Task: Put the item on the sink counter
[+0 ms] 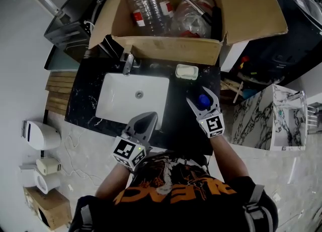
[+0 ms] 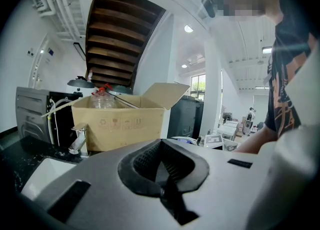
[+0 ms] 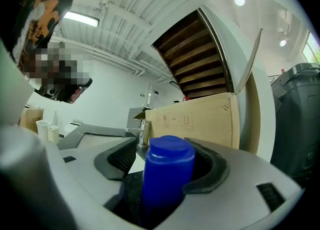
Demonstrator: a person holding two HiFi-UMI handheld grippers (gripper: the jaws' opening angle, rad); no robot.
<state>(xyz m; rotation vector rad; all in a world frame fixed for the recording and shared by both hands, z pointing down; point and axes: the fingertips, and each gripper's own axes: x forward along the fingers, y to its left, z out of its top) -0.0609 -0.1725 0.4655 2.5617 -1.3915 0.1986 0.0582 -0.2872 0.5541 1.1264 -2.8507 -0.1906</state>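
Note:
A blue bottle (image 1: pixel 203 101) with a blue cap (image 3: pixel 167 156) stands upright on the black marble sink counter (image 1: pixel 85 100), right of the white basin (image 1: pixel 132 100). My right gripper (image 1: pixel 202 97) is open around it. In the right gripper view a gap shows between the left pad (image 3: pixel 120 159) and the bottle, and the right pad sits close beside it. The bottle's base is hidden. My left gripper (image 1: pixel 147 121) hovers over the basin's front edge, shut with nothing in it, its pads (image 2: pixel 162 174) meeting.
A chrome faucet (image 1: pixel 128 64) rises behind the basin, and a pale soap dish (image 1: pixel 186 71) lies just beyond the bottle. A large open cardboard box (image 1: pixel 166 45) with plastic bottles stands at the counter's back. A marble-patterned block (image 1: pixel 261 118) is to the right.

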